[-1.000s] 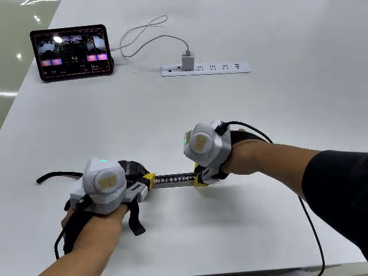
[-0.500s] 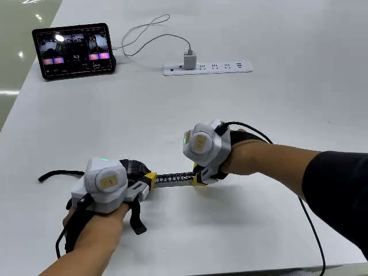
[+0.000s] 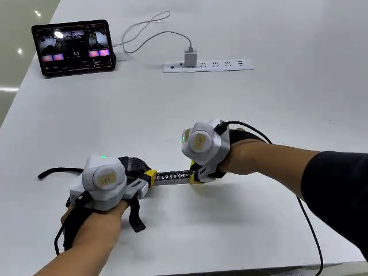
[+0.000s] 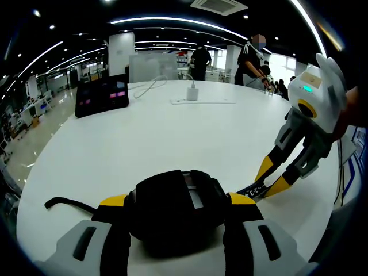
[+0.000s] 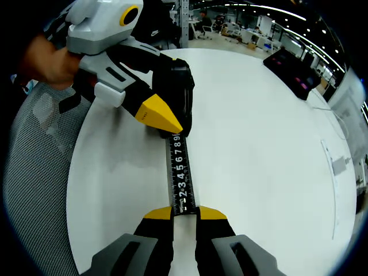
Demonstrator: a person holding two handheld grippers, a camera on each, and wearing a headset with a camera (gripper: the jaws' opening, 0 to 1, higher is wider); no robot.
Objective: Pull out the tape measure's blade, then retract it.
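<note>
Since a second ago we have brought our two hands a little closer together, so that less of the blade [image 3: 171,176] shows between them.

On the left, our left hand-held gripper [image 3: 145,180] is clenched around the black tape measure [image 3: 131,168], which rests on the white surface [image 3: 241,98] with its mouth facing right. From that mouth the blade runs straight across, low over the surface, its long axis lying left to right in the head view. In the right gripper view it points directly along the jaws, numbers reading up to about nine. At its far end our right hand-held gripper [image 3: 194,175] is pinched shut on the blade's tip.

We judge that the pull-out is done and the retraction is under way. What matters next is that the tape measure lies directly to the left of the right hand-held gripper, in line with the blade. The right hand should travel straight along that line towards the mouth, while the left keeps the tape measure steady, or the blade may kink.
</note>
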